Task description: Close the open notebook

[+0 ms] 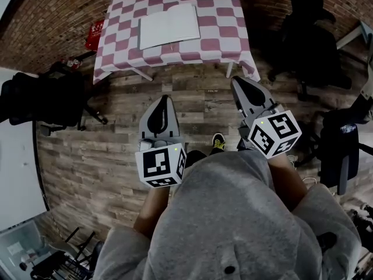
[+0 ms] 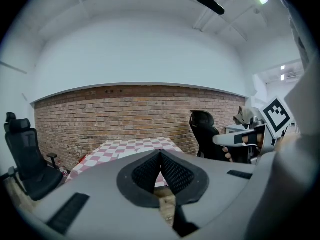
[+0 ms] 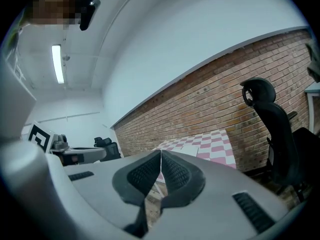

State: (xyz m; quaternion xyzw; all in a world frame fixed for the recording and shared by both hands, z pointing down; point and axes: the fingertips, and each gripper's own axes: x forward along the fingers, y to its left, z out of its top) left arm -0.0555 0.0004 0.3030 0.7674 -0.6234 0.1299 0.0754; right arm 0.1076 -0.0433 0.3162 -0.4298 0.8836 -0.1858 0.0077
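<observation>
An open white notebook [image 1: 169, 25] lies flat on a table with a red and white checked cloth [image 1: 221, 39] at the top of the head view. Both grippers hang over the wooden floor, well short of the table. My left gripper [image 1: 165, 100] is shut with nothing in it, its tips pointing toward the table's near edge. My right gripper [image 1: 236, 81] is shut and empty too, a little closer to the table's near right corner. The checked table [image 2: 127, 147] shows ahead in the left gripper view, and the same table [image 3: 212, 144] appears in the right gripper view.
Black office chairs stand left [image 1: 44, 101] and right [image 1: 306, 37] of the table, another [image 1: 341, 144] at the far right. A red object [image 1: 95, 35] lies on the floor by the table's left side. A brick wall [image 2: 125, 114] runs behind the table.
</observation>
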